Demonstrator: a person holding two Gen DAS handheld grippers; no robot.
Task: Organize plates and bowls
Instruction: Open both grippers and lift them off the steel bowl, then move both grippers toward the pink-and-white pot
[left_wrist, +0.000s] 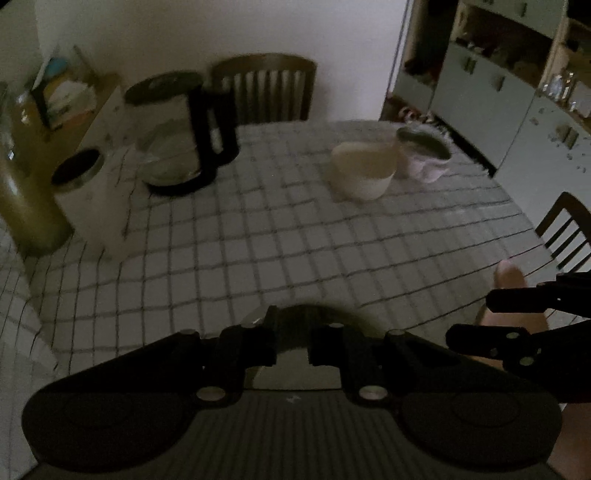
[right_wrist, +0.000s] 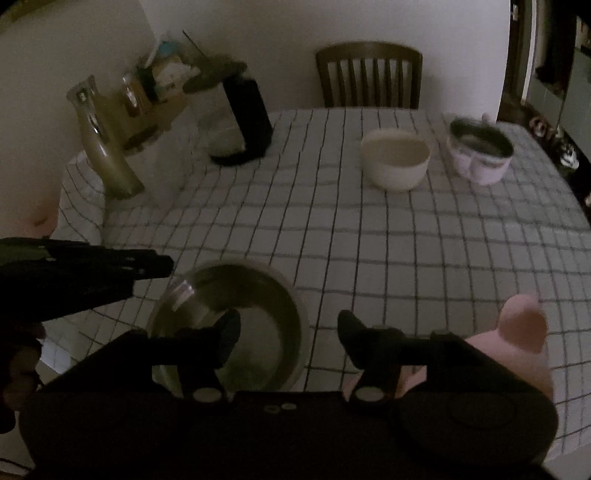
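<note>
On the bench (right_wrist: 369, 229), the steel bowl (right_wrist: 229, 325) is sitting at the near edge, well short of the white bowl (right_wrist: 397, 158); the right gripper (right_wrist: 288, 332) is straddling its rim wide open and empty, the left gripper (left_wrist: 291, 347) nearly closed on nothing I can see, so a blurred, hurried pinch is risking tipping it off.

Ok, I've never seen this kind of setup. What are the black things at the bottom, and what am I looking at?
There is no robot. A person holds a two-finger gripper in each hand, and each gripper carries a forward-looking fisheye camera. One picture looks along the left gripper. The other looks along the right gripper, which is open over a steel bowl's edge. The left tips are at that bowl's rim, but I can't tell if they grip it. Farther off on the checked tablecloth are a cream bowl, a pink bowl and a kettle.
</note>
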